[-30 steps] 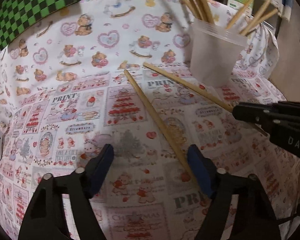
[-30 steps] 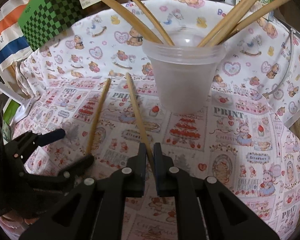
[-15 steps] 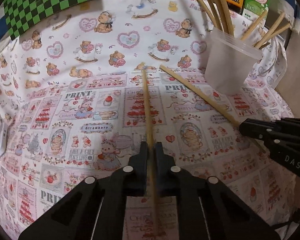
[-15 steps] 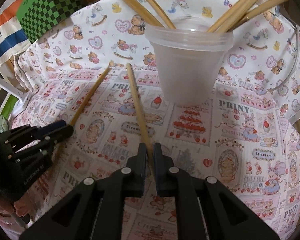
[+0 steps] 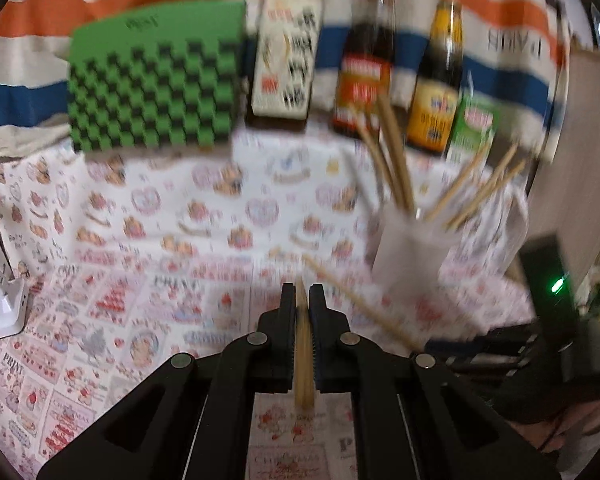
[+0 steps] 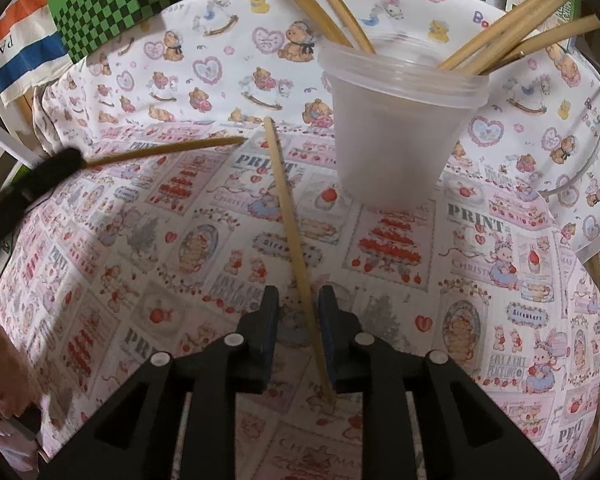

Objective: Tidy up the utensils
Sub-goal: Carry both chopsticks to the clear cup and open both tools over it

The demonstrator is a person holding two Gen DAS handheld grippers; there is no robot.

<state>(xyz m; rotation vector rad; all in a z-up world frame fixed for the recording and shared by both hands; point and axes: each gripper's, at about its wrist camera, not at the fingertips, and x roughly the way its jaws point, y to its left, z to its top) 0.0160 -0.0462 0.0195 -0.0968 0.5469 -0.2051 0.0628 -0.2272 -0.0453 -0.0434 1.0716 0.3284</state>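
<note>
Left gripper [image 5: 302, 300] clenches a chopstick [image 5: 303, 354], lifted | right gripper [image 6: 298, 312] straddles the tabletop stick [image 6: 290, 236], released | cup [image 6: 396, 136] crowded: you risk tipping it or snagging sticks inside.

Our left gripper [image 5: 299, 312] has its black jaws pressed together on a thin wooden chopstick [image 5: 303, 356], raised off the surface. Our right gripper [image 6: 299, 322] sits low with its jaws parted, gripping nothing.
</note>
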